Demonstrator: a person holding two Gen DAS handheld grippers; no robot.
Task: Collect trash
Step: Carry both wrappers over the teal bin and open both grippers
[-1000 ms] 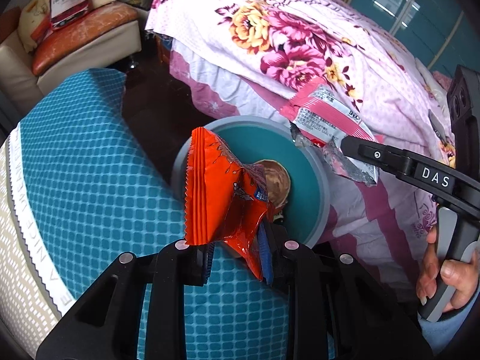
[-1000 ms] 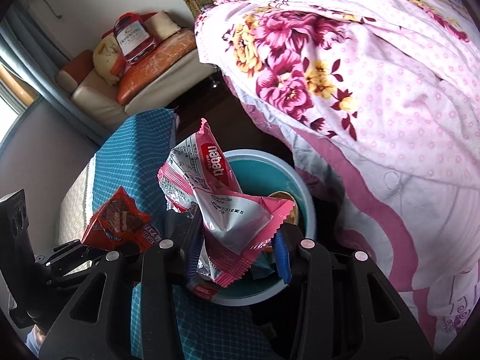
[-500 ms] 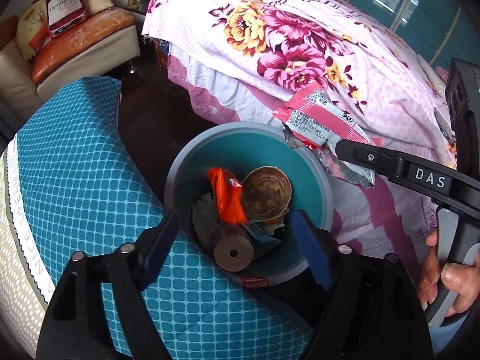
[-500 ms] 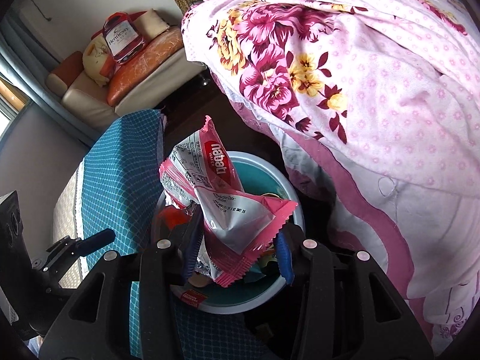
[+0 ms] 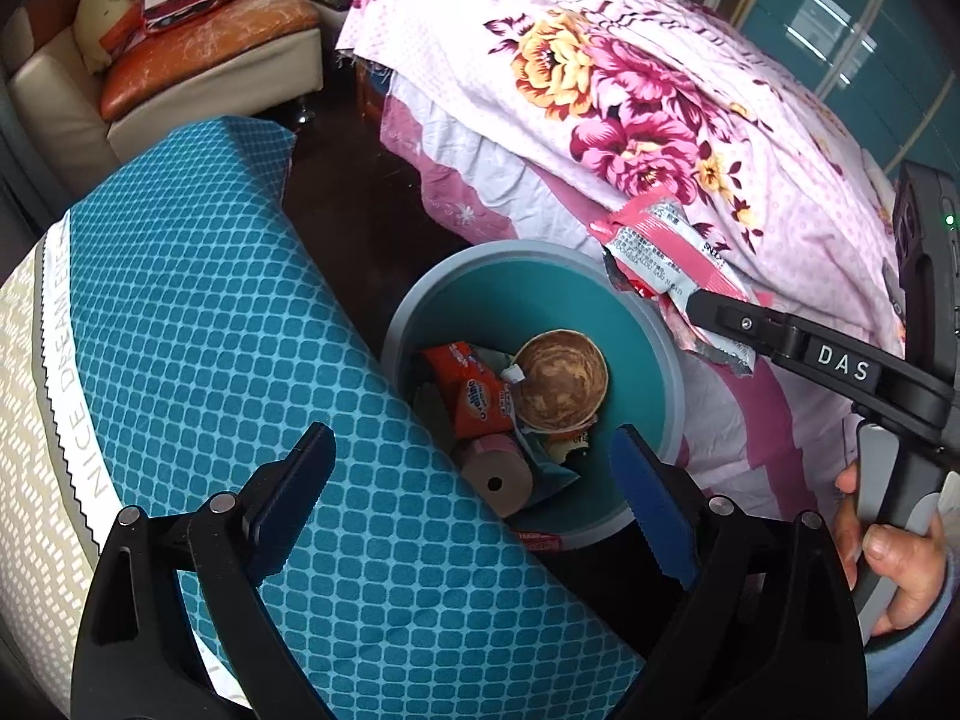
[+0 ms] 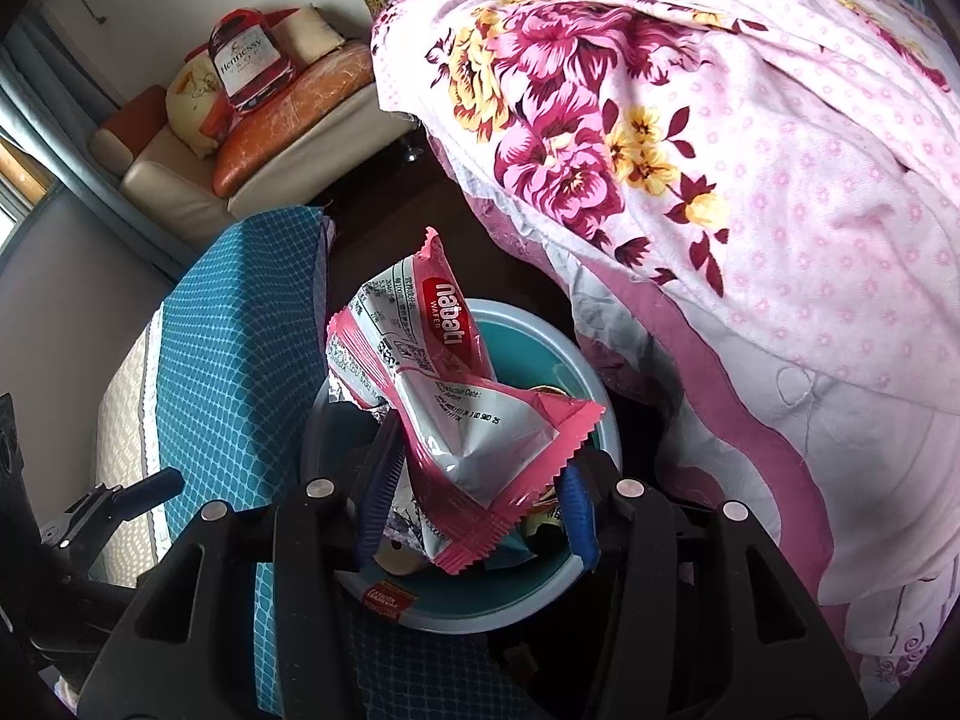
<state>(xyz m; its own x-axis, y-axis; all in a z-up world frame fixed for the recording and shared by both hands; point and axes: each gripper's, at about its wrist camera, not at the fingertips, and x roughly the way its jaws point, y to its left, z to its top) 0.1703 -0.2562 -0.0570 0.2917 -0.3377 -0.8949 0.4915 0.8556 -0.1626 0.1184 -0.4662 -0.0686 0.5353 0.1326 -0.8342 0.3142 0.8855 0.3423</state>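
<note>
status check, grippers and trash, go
Left gripper jaws opening, empty. Right gripper jaws opening, pink wafer wrapper between them over teal bin. Orange wrapper in bin. Nothing blocking.

"nabati" wafer wrapper; "Hennessy" bottle cushion

bin: teal, grey rim, upright, open, between bed and mattress | orange wrapper: lying inside, left of brown lid | pink wafer wrapper: crumpled, above bin

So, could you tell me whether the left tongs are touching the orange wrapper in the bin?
Apart. The left wrist view shows the left tongs opening, empty, above the orange wrapper.
</note>
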